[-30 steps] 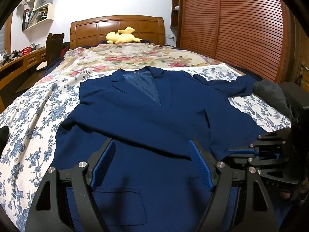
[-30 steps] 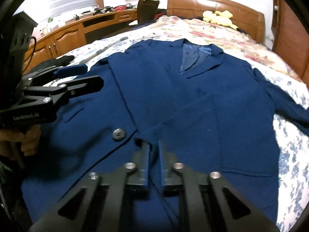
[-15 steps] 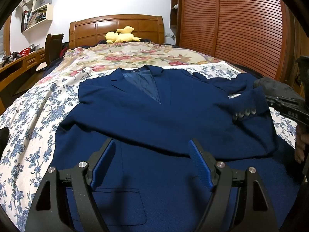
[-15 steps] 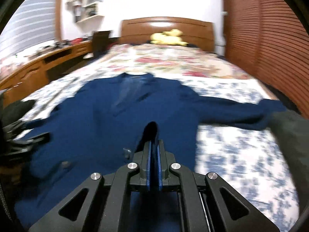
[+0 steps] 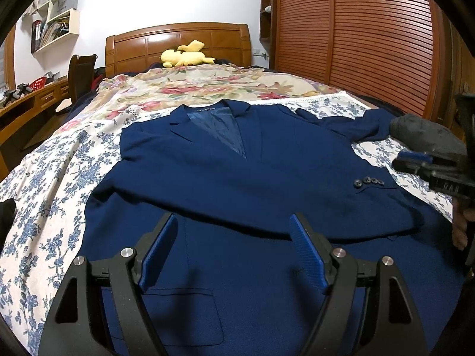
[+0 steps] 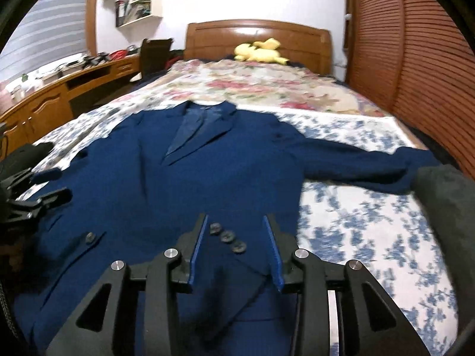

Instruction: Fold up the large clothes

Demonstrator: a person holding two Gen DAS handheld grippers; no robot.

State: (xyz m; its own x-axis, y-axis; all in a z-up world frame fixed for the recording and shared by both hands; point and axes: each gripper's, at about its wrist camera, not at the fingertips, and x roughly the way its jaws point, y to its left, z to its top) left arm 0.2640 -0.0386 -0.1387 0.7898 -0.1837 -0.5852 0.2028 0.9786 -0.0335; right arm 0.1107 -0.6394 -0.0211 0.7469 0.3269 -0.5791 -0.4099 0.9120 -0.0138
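Floral bed (image 5: 53, 207) bears blazer (image 5: 237, 184), plush (image 5: 185, 56) beyond.

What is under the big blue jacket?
The blue jacket lies on a flowery bedsheet, which shows all around it. Whatever is right beneath the jacket is covered.
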